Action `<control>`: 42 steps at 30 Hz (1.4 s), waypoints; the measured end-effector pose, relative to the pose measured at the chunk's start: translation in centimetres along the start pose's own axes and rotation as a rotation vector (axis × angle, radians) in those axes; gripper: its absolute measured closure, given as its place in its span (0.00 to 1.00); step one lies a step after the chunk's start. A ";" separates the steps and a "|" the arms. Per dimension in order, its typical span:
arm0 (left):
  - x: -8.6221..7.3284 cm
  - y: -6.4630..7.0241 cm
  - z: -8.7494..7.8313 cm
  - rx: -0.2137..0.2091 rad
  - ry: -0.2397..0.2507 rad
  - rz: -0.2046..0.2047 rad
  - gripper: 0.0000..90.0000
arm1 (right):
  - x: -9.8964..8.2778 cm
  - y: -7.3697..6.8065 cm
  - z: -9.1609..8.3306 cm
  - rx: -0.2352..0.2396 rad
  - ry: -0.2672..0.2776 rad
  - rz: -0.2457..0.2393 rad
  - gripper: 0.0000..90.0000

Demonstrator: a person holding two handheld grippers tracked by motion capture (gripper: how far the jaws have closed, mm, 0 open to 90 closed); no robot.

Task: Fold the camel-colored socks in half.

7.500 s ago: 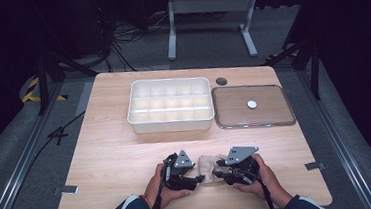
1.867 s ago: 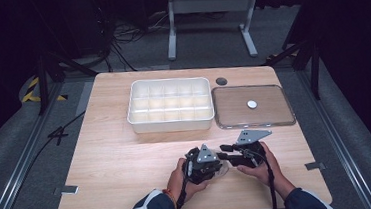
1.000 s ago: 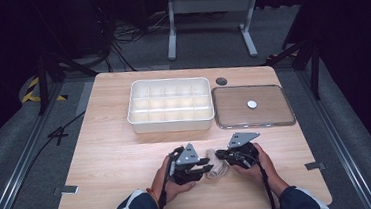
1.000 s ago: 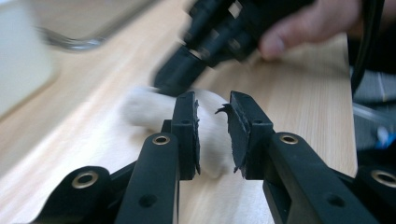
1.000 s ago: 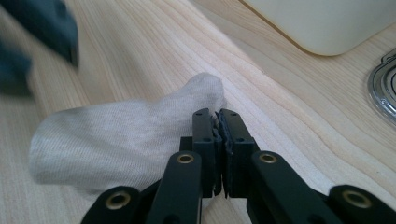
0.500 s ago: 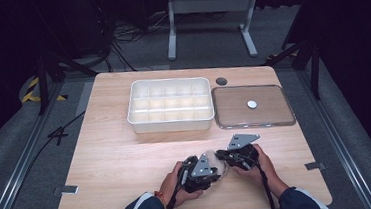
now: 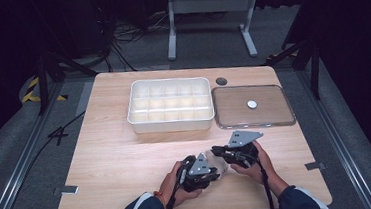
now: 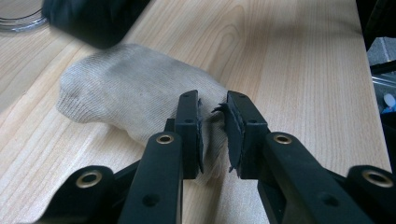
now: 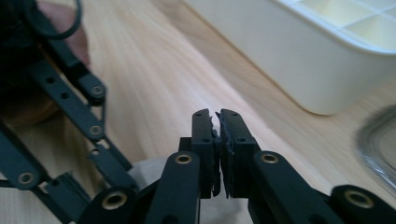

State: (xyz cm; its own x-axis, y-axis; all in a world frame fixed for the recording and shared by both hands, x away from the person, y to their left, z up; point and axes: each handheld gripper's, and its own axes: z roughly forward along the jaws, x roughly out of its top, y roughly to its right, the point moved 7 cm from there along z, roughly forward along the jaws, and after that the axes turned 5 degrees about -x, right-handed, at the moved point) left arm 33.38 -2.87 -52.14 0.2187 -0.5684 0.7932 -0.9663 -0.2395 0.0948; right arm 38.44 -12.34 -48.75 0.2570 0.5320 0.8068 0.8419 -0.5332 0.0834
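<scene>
Beige sock (image 8: 135, 100), one, between two grippers; one divided tray (image 7: 169, 105).

Both hand-held grippers are matte black: the left gripper (image 7: 213, 168) and right gripper (image 7: 219, 151) each carry a grey three-cornered plate on top and trail a black cable. Up close, brass-ringed pivot screws stud the linkage arms, pads look frayed. Dark navy sleeves with white trim, a red-orange wristband on the left

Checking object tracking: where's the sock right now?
In the high view the sock lies on the table's near edge, between the left tongs and right tongs, nearer than the white divided tray.
</scene>
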 end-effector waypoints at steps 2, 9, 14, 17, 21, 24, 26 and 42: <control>0.0 0.0 0.0 0.003 -0.004 0.005 0.84 | -0.3 -0.4 0.8 0.013 -0.038 -0.015 0.94; 0.0 0.0 0.0 0.016 -0.006 0.009 0.84 | -1.6 1.0 1.9 -0.070 -0.110 0.002 0.97; 0.0 0.0 0.1 0.014 0.000 0.000 0.84 | -2.1 2.1 1.7 -0.118 -0.133 0.034 0.95; 0.0 0.0 0.1 0.009 0.002 -0.001 0.85 | -2.3 3.1 1.2 -0.152 -0.139 0.066 0.90; 0.0 0.0 0.1 0.006 0.003 -0.001 0.84 | -1.9 3.5 -0.4 -0.142 -0.083 0.124 0.75; -0.1 -0.1 0.0 0.007 -0.001 0.004 0.84 | -1.3 3.2 -2.1 -0.139 -0.036 0.138 0.64; -0.1 -0.1 0.0 0.006 -0.004 0.003 0.84 | -1.0 3.1 -2.8 -0.151 -0.016 0.130 0.63; -0.1 -0.1 0.0 0.007 -0.006 -0.002 0.84 | -3.3 0.6 -0.1 -0.081 -0.160 -0.003 0.99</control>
State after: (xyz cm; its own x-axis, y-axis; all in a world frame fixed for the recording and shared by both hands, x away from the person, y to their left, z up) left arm 33.45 -2.82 -52.21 0.2215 -0.5722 0.7896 -0.9649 -0.2459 0.0925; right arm 38.08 -14.44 -51.28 0.3321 0.6286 0.7033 0.8037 -0.5788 0.1378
